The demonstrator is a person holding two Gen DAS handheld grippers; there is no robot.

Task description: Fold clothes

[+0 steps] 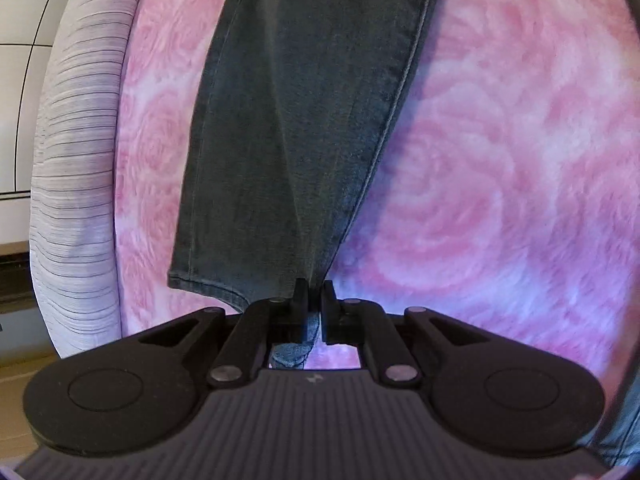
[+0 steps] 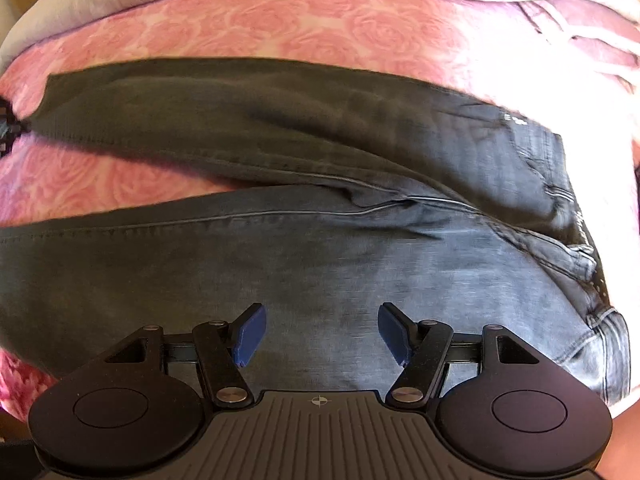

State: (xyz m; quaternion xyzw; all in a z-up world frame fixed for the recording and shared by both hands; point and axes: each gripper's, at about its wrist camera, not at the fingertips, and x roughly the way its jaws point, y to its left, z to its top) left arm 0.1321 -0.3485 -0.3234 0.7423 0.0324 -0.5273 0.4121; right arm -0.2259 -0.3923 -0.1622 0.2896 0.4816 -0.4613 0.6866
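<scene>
Left wrist view, from the left edge: pale tiled floor (image 1: 24, 92), then a grey striped cushion edge (image 1: 76, 184) bordering the pink rose-print blanket (image 1: 500, 184). The dark grey jeans (image 1: 304, 120) lie on that blanket, one leg running up and away from me. My left gripper (image 1: 315, 292) is clamped tight on the hem corner of that leg; denim is pinched between the black fingers (image 1: 301, 292) and a tuft pokes out behind them. The rest of the hem sags to the left of the pinch.

Right wrist view, from the left: the far leg's hem sits on the blanket (image 2: 280, 20) at the left, with the near leg closer to me below it. My right gripper (image 2: 320, 332) hovers over the near leg of the jeans (image 2: 320, 248), blue pads (image 2: 250, 334) spread wide, holding nothing. Farther right, the waistband end of the jeans lies on the blanket, blurred.
</scene>
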